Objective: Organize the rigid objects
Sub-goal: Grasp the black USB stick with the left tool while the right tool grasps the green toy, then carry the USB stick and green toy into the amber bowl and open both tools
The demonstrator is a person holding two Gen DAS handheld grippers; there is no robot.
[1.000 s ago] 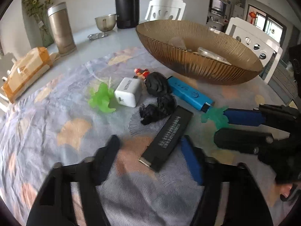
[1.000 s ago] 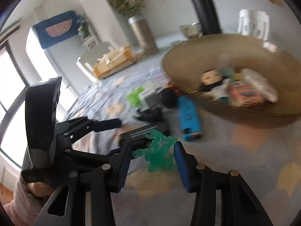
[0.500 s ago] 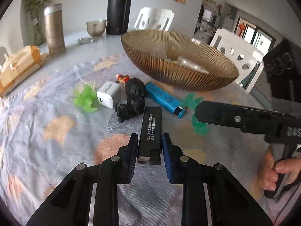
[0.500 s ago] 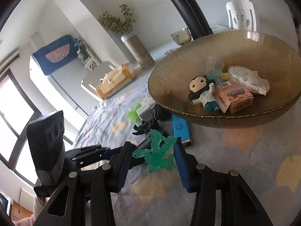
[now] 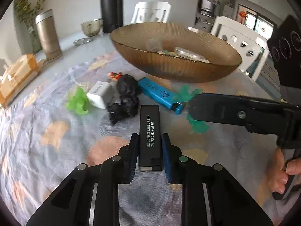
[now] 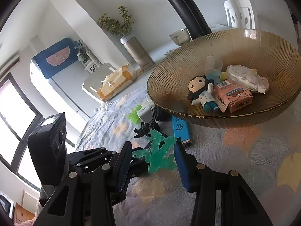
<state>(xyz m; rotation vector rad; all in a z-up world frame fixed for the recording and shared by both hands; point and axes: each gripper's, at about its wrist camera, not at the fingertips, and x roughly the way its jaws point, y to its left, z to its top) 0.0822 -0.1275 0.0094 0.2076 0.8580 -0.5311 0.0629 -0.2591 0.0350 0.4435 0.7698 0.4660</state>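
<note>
Left gripper (image 5: 150, 151) is clamped on the black lighter (image 5: 150, 131) at bottom centre; right gripper (image 6: 152, 157) grips the teal figurine (image 6: 159, 155), lower middle. Next I'd guess: lift both into the amber bowl (image 6: 188, 60), upper right.

left wrist: looks down along its tongs, close over tablecloth (image 5: 47, 150) | right wrist: likewise, from opposite side | shared: amber bowl (image 5: 175, 69) beyond both

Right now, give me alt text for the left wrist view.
The left gripper has its fingers shut on a black lighter on a patterned tablecloth. Beyond lie a blue lighter, a white charger and an amber bowl.
</note>
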